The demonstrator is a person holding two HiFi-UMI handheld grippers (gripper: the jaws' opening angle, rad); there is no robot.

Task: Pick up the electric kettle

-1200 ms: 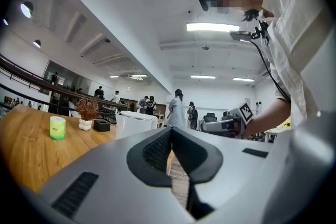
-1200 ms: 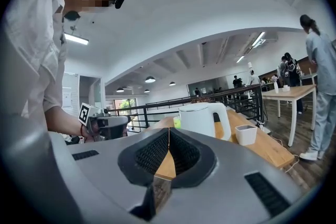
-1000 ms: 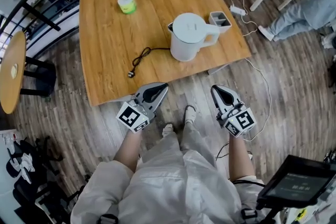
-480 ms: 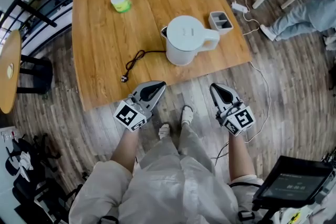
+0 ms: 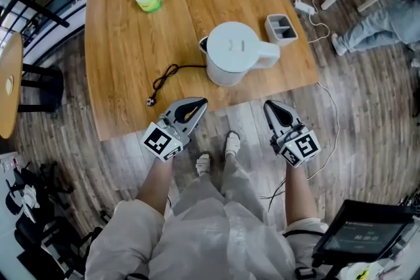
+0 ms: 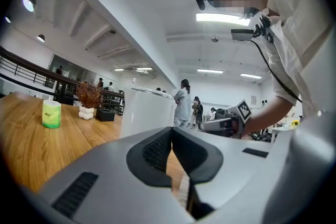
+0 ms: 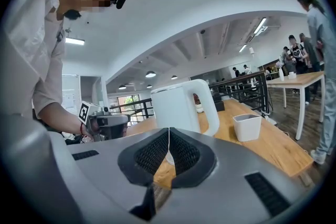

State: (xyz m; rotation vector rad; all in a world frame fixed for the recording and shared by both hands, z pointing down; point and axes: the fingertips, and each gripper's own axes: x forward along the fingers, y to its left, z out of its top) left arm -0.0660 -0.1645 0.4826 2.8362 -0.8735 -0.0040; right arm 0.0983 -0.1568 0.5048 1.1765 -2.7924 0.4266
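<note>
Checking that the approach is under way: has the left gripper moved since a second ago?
Yes. The left gripper has moved forward, toward the table: its closed tip now overlaps the table's near edge and sits closer to the kettle.

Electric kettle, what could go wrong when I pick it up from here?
The left hand-held gripper and right hand-held gripper are shut: unopened, they would just bump the handle of the electric kettle. The grey container sits close by that handle and may get knocked. The loose cord could drag along.

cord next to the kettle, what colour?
Black cord, clearest in the head view, beside the white electric kettle.
</note>
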